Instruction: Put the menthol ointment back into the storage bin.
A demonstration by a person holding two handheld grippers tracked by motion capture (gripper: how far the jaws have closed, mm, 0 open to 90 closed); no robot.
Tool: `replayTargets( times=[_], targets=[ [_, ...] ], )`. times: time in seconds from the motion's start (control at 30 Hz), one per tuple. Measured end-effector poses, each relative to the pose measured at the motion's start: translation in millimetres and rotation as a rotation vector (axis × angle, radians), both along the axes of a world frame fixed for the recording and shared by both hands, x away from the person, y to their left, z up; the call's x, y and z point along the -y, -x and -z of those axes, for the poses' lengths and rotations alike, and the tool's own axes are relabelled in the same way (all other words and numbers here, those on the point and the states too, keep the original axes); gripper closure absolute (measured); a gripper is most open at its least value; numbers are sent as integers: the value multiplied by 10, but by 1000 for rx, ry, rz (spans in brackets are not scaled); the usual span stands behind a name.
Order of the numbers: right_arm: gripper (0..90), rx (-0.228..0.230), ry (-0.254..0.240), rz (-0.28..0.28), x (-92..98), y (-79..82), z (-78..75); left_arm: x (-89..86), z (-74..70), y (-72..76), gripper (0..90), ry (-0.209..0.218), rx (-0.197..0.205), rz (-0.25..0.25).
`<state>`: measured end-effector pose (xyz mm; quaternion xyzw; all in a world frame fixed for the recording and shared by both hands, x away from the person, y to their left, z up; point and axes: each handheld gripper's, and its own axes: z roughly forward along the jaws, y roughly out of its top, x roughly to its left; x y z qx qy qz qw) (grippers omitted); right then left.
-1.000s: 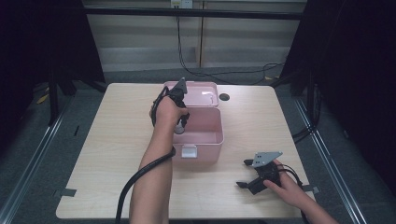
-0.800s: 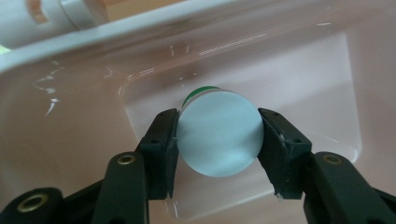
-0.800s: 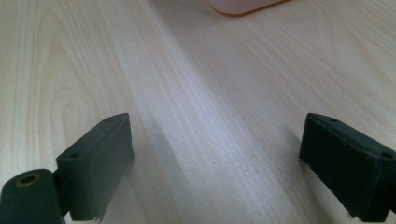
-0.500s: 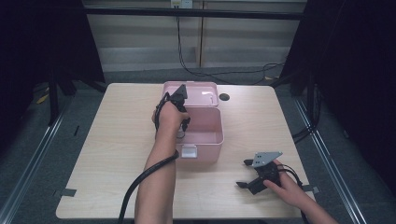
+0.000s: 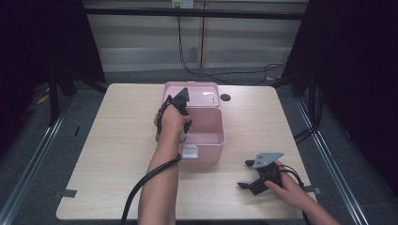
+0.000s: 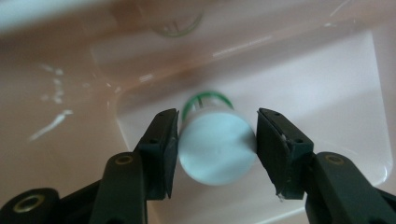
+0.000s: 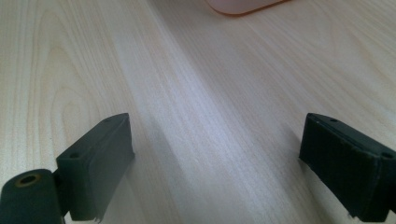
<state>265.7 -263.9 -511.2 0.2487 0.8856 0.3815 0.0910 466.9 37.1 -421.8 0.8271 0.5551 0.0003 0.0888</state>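
Nearest, at the table's [image 5: 108,154] front right corner, the right tool [image 5: 253,174] lies low on the pale wood-grain top, held by the right hand [image 5: 288,187], a grey three-cornered plate on its back. In the right gripper view its two black, blocky jaws stand wide apart over bare wood, nothing between them, with one rounded pink corner of the box [image 7: 243,5] at the top edge.

Farther in, at the table's middle, sits one pink plastic box [image 5: 206,140], smooth and glossy, rectangular with rounded corners, a pale square latch on its front wall. Its lid [image 5: 199,93] stands open behind it.

The left hand [image 5: 171,123] reaches into the box at its left side, and the left tool [image 6: 217,140] points down inside. In the left gripper view its jaws bracket one small cylinder [image 6: 217,147] with a flat, round, pale blue-white end and a thin green ring behind it; the left jaw touches the cylinder's side, and the right jaw sits just beside it, so they are closed around it or nearly so. The cylinder stands over the box's smooth pink floor
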Motion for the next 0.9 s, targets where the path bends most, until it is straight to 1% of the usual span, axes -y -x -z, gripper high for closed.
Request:
replayTargets(
  times=[0.03, 0.07, 0.1, 0.17, 0.23, 0.3, 0.33, 0.43, 0.67, 0.7, 0.77, 0.83, 0.87, 0.9],
  targets=[
    [89, 0, 0, 0, 0, 0, 0, 0, 0, 0, 484, 0, 0, 0],
    [89, 0, 0, 0, 0, 0, 0, -5, -1, 1, 484, -8, -3, 12],
    [89, 0, 0, 0, 0, 0, 0, -6, -5, 12, 481, -7, -3, -2],
    [89, 0, 0, 0, 0, 0, 0, -15, -8, 12, 478, -7, -7, 4],
    [89, 0, 0, 0, 0, 0, 0, -23, -5, 25, 472, -4, -16, -4],
    [89, 0, 0, 0, 0, 0, 0, -34, -22, 25, 472, -4, -20, 4],
    [89, -1, 0, 1, 0, 1, 0, -30, -26, 31, 472, 2, -19, -10],
    [89, -1, 0, 1, 0, 0, 0, -36, -45, 33, 471, 1, -24, -1],
    [89, 0, 0, 0, 0, 0, 0, -22, -110, 46, 467, 5, -21, 1],
    [89, 0, 0, 0, 0, 0, 0, -24, -122, 45, 467, 4, -25, 13],
    [89, 0, 0, 0, 0, 0, 0, -11, -143, 52, 466, 4, -26, 5],
    [89, -1, 0, 1, 0, 1, 0, -12, -153, 52, 464, 1, -30, 11],
    [89, 0, 0, 0, 0, 0, 0, -9, -161, 57, 463, 9, -27, 8],
    [89, -1, 0, 0, 0, 0, 0, -10, -166, 59, 462, 4, -24, 7]
  ],
)
